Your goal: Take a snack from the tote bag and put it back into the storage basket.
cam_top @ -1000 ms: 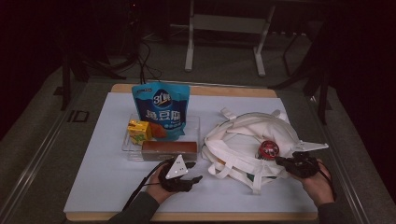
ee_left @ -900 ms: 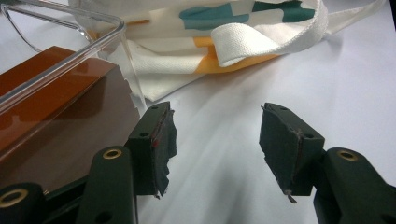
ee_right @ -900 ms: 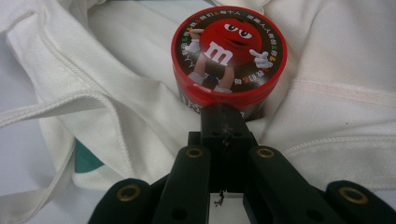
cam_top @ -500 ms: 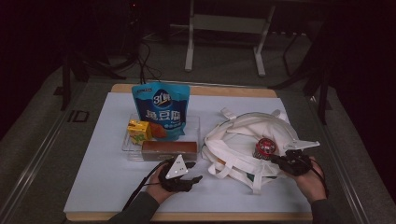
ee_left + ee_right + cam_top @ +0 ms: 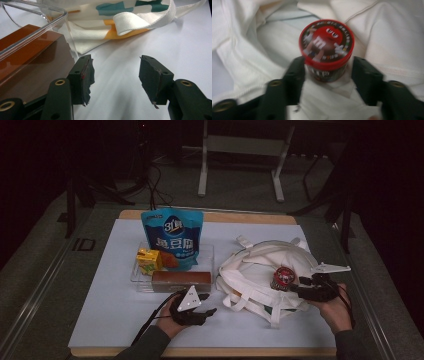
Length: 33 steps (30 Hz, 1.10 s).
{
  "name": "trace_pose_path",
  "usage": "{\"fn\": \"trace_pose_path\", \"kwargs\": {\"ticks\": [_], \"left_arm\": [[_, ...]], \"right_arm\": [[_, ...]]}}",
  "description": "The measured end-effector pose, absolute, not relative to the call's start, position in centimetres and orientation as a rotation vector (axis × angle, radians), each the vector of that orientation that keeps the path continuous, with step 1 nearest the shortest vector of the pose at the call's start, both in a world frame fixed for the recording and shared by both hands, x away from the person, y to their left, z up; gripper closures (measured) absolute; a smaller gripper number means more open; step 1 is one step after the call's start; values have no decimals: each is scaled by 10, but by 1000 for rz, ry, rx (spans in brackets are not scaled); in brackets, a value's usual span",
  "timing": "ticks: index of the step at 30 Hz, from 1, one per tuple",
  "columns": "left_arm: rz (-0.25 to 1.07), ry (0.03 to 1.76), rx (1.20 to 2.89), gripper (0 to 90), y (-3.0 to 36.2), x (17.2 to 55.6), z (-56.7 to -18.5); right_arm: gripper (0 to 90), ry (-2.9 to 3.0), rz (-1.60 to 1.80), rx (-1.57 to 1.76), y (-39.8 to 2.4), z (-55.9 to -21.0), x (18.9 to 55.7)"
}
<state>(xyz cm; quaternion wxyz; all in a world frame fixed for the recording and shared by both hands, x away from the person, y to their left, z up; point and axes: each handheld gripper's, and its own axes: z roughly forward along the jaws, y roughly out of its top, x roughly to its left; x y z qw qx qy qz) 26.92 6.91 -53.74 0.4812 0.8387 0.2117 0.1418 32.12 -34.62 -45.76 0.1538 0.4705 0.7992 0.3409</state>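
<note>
Candy tub [image 5: 326, 51], red-lidded with a cartoon face on top, stands on the white canvas bag [image 5: 260, 270] at the right side of the table, between the jaws of the right gripper [image 5: 295, 287]. Those jaws have just been opening: in the right gripper view a gap shows on the right side, while the left pad lies close against the tub's wall, too blurred to tell if it touches. Nearer the person's edge, the left gripper [image 5: 115, 75] rests on the white table cover [image 5: 100, 320] with its jaws spread and nothing between them, just beside a brown box [image 5: 30, 55] in a clear tray [image 5: 135, 277]. Farther back, a yellow carton [image 5: 148, 260] and a blue snack pouch [image 5: 172, 237] stand in that tray.
</note>
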Motion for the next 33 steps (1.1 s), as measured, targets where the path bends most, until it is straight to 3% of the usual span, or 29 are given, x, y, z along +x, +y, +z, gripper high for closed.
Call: {"fn": "trace_pose_path", "kwargs": {"ticks": [33], "left_arm": [[349,510,2054,438,68,269,-537]], "right_arm": [[248,2468,773,1299,-318,-466,366]]}}
